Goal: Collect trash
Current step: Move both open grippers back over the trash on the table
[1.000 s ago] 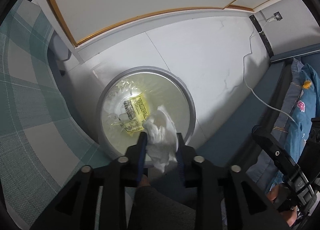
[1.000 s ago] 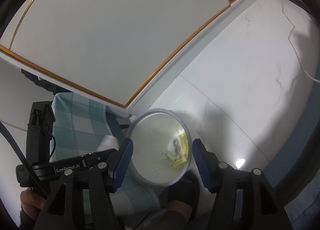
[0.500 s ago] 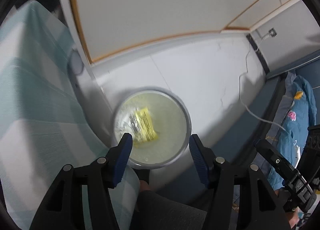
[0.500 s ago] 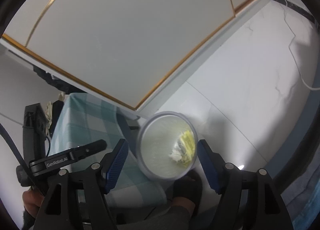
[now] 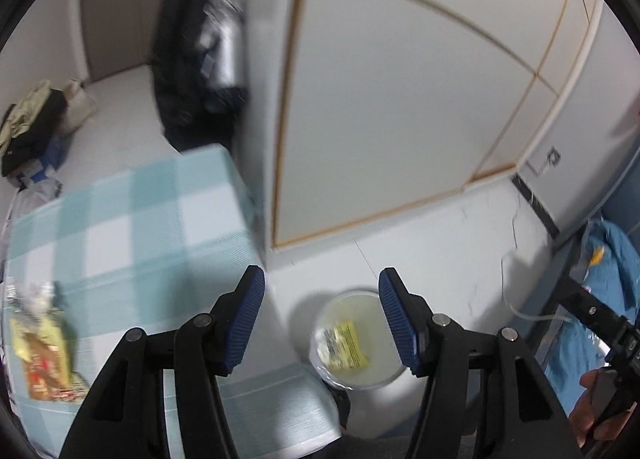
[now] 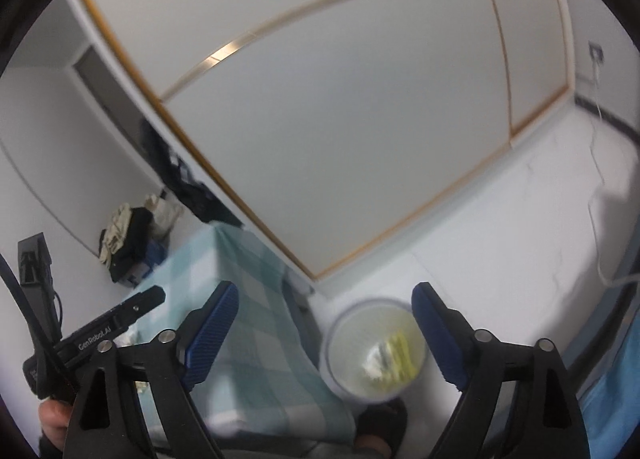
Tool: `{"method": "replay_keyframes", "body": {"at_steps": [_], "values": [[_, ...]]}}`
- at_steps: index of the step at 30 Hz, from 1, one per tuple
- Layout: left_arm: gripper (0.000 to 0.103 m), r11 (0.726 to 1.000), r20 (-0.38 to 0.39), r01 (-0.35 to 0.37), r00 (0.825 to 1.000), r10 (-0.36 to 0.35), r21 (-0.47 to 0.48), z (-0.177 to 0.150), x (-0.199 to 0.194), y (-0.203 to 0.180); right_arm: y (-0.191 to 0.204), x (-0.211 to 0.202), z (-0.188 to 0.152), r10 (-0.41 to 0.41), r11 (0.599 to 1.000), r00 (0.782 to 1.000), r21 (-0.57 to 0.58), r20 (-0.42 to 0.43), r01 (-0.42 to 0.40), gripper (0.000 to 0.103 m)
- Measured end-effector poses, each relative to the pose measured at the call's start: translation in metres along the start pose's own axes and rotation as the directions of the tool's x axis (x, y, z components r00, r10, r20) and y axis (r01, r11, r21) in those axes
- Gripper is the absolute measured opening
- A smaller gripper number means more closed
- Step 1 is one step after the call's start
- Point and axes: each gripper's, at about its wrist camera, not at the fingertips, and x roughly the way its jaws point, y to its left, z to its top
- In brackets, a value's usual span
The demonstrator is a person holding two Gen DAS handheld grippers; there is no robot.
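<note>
A round white trash bin (image 5: 357,377) stands on the floor beside the table; it holds a yellow wrapper (image 5: 347,344) and a white crumpled tissue (image 5: 322,353). The bin also shows in the right wrist view (image 6: 340,371), blurred. My left gripper (image 5: 322,319) is open and empty, high above the bin and the table's corner. My right gripper (image 6: 325,333) is open and empty, also above the bin. A yellow and red snack wrapper (image 5: 42,355) lies on the checked tablecloth (image 5: 132,227) at the left.
A white wardrobe with gold trim (image 5: 400,99) stands behind the bin. Dark clothes (image 5: 192,39) hang at its left. A pile of bags (image 5: 28,123) sits on the floor. A white cable (image 5: 516,299) runs along the floor by a blue bed (image 5: 616,267).
My left gripper opened and dropped the white tissue into the bin, then rose and swung left toward the table. The right gripper rose too and stays open.
</note>
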Motion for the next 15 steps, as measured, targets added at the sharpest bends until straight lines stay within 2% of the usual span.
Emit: {"method": "replay_keyframes", "body": {"at_steps": [4, 10, 15], "values": [[0.055, 0.999, 0.086, -0.042, 0.995, 0.041, 0.002, 0.004, -0.030, 0.016, 0.045, -0.019, 0.004, 0.054, 0.995, 0.997, -0.089, 0.053, -0.050, 0.093], [0.055, 0.996, 0.195, -0.084, 0.977, 0.085, -0.012, 0.004, -0.072, 0.044, 0.102, -0.037, 0.000, 0.140, 0.972, 0.983, -0.203, 0.115, -0.115, 0.096], [0.055, 0.992, 0.255, -0.111, 0.959, 0.124, -0.065, 0.001, -0.098, 0.075, 0.135, -0.036, -0.011, 0.209, 0.952, 0.971, -0.250, 0.115, -0.175, 0.096]]}}
